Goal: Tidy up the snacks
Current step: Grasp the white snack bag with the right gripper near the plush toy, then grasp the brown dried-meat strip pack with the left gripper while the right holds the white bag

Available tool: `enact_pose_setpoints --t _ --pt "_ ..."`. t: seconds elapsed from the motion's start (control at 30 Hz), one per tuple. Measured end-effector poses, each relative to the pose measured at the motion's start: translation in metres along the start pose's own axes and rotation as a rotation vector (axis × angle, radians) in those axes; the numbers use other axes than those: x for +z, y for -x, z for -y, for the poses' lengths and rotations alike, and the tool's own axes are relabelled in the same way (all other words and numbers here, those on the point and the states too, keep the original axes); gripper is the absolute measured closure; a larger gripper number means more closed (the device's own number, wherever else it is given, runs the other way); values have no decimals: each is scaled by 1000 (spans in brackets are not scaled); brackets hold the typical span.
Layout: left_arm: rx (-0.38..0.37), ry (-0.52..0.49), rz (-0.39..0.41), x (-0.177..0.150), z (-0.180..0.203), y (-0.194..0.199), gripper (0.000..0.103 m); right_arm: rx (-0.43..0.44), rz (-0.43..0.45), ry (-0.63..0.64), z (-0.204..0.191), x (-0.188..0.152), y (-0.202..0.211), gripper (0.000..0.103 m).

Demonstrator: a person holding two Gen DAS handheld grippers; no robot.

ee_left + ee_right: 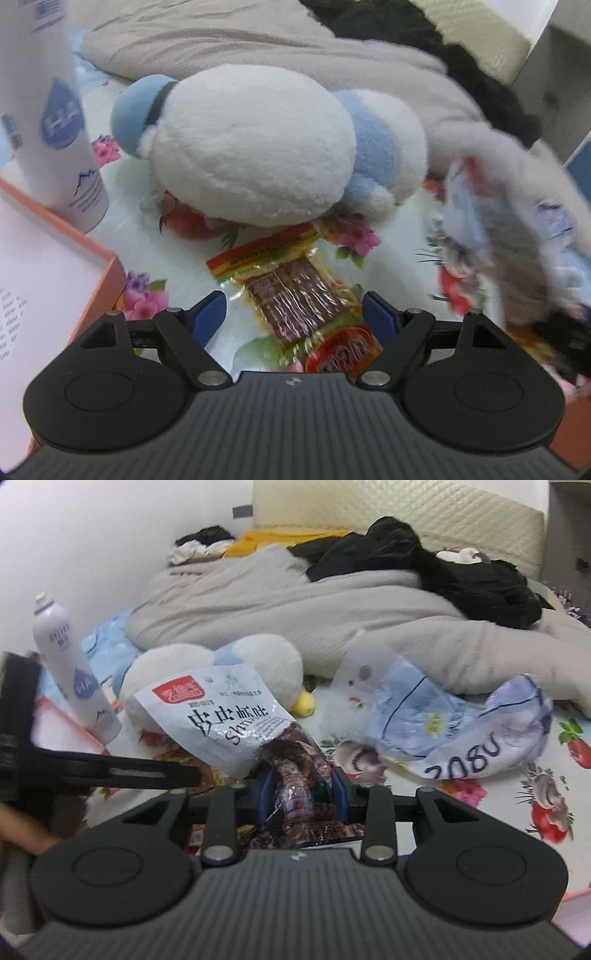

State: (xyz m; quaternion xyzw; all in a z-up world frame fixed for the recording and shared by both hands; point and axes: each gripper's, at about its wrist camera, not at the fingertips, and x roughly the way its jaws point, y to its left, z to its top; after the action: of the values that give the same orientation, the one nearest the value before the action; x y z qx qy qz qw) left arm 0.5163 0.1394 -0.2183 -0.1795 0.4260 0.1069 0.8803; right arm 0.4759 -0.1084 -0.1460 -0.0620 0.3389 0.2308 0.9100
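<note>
Left gripper (294, 314) in my hand has its blue fingers (208, 317) spread wide apart, nothing pressed between the pads. Directly below the gap lies a clear vacuum-packed snack (295, 299) with a dark brown filling and a red-yellow-green header strip, flat on the flowered bedsheet (122, 240). A red-orange snack packet (343, 350) lies partly under its near end, close to the gripper body.

My right gripper (303, 797) has its fingers closed in on the lower, transparent part of a white snack bag (218, 720) with a red logo; the pads press its dark contents from both sides. The bag's printed upper part stands tilted above the fingers. Just beyond on the right lies a crumpled pale blue bag (450, 723) on the sheet.

To the left, a pink-orange box (55, 266) sits beside the left gripper, with a white spray bottle (55, 122) upright just behind its edge. Farther on, a white and blue plush toy (258, 147) rests on the sheet, touching the far end of the vacuum-packed snack. Behind it lies a grey blanket (295, 605) with black clothing (424, 557) on top, before a cream headboard (406, 509)
</note>
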Motion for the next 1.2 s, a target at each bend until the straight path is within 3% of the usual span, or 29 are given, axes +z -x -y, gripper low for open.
enact_pose_setpoints --t 0.13,0.23,0.4,0.7,0.87,1.2 --pt "21 -19 -12 6 14 -15 18 -1 25 -20 6 -1 9 66" --pt "81 -45 -9 7 22 -25 12 -3 32 -31 9 -2 14 66" --pt "155 -184 -20 1 40 -35 13 -9 42 -64 18 -4 22 66" --pt "107 -266 -22 -12 41 -18 37 -1 32 -99 18 -11 38 66" --pt "92 -298 -19 -37 36 0 50 3 13 -92 5 -23 52 66" --pt "44 -296 -44 -95 22 50 51 -3 -52 -139 -22 -58 95 66"
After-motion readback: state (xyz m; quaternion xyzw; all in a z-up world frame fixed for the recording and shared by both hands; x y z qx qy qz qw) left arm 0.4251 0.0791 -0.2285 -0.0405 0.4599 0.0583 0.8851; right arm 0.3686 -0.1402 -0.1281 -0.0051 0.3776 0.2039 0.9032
